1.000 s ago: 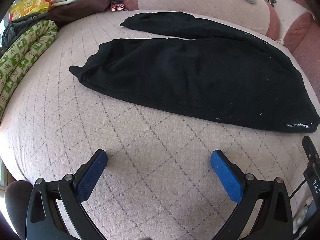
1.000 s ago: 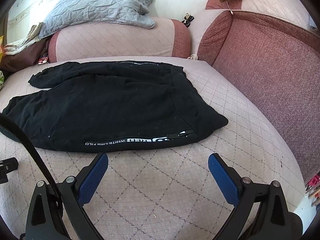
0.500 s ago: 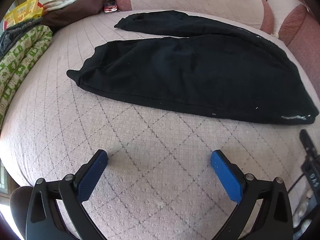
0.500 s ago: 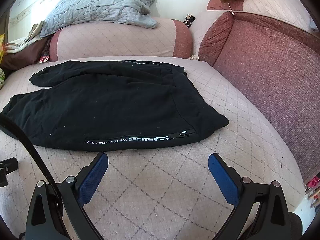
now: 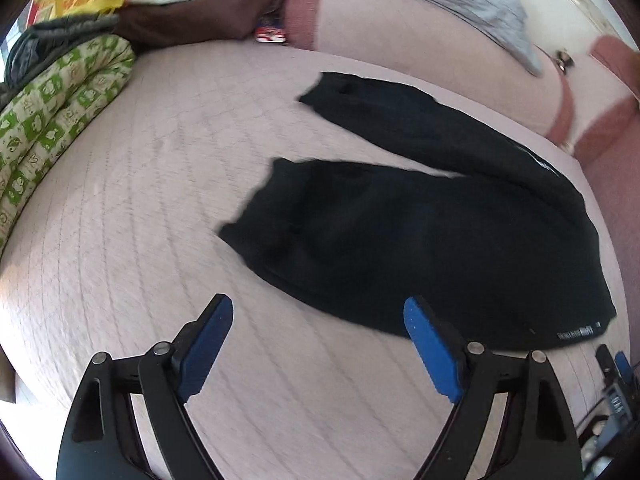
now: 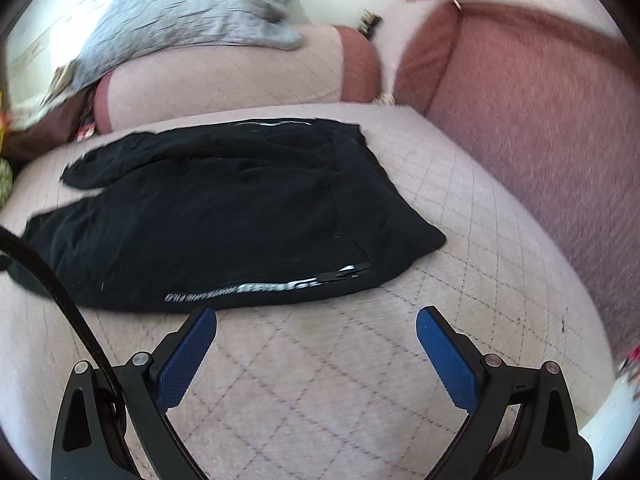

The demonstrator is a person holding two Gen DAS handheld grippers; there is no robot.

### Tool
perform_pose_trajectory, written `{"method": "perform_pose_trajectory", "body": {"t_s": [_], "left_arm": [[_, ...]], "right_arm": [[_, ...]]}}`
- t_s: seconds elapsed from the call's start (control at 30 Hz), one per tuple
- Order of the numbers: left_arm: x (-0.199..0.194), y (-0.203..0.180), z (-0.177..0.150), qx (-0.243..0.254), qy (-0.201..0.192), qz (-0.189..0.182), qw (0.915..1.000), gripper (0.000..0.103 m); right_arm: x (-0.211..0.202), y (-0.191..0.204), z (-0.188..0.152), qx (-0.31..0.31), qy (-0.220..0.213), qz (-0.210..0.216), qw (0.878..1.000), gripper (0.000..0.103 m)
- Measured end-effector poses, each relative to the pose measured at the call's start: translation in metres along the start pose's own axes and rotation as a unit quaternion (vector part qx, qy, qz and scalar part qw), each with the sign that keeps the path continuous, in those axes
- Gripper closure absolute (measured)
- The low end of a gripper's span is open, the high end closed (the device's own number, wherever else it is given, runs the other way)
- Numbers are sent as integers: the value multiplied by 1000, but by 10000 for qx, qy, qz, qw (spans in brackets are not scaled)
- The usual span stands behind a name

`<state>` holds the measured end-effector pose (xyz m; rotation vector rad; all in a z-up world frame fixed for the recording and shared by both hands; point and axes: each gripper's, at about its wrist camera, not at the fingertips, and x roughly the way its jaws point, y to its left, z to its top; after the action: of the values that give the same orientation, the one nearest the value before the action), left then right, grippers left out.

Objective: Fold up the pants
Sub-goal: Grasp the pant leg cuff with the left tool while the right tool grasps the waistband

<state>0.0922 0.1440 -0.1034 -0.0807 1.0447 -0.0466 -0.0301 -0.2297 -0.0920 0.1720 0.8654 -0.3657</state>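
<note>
Left gripper [image 5: 318, 314] moved nearer pants [image 5: 420, 240]; green quilt [image 5: 52, 120] left.

Black pants [image 6: 224, 220] lie flat on the pink quilted bed [image 6: 360, 380].

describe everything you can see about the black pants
The black pants lie flat and unfolded on the quilted pink cushion, made of what looks like soft matte knit. The two legs split apart toward the green patterned blanket, the waist end toward the red backrest. White lettering and a zipper run along the near side seam. Neither the left gripper nor the right gripper touches them; both hover open at the near edge.
</note>
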Motion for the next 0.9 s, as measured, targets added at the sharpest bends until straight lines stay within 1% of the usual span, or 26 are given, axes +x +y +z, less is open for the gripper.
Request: {"method": "perform_pose_trajectory", "body": {"t_s": [0.07,0.1,0.2,0.27,0.37,0.47,0.63,0.67,0.73,0.8,0.87,0.9], "left_arm": [[10,19,7,-119,3,191,9997,16],[14,27,6,-202,34,217,9996,16],[27,53,7,-544,155,58,9984,16],[33,61,7,-545,148,80,9984,16],[34,57,7,-353,48,210,9991,16],[35,52,10,-280,15,145,9995,16],[39,55,16,-547,-18,-55,9985,16],[41,59,16,-647,-18,-114,9978,16],[44,63,18,-694,-58,-152,9975,16],[47,62,22,-628,-89,-126,9979,15],[54,58,30,-542,-71,-131,9984,9],[58,56,33,-497,-45,-129,9987,8]], "right_arm": [[7,-8,7,176,182,159,9996,5],[11,-11,10,250,274,199,9991,6],[18,-18,13,430,470,248,9977,10],[19,-24,13,574,526,255,9966,11],[20,-28,13,645,595,195,9959,11],[22,-26,10,596,691,224,9956,11],[29,-28,10,885,872,411,9914,11],[31,-29,11,932,882,425,9908,11],[34,-30,13,974,889,410,9904,11],[38,-29,16,960,873,372,9909,11],[44,-28,22,984,862,367,9907,10],[49,-27,26,1026,842,369,9905,10]]}}
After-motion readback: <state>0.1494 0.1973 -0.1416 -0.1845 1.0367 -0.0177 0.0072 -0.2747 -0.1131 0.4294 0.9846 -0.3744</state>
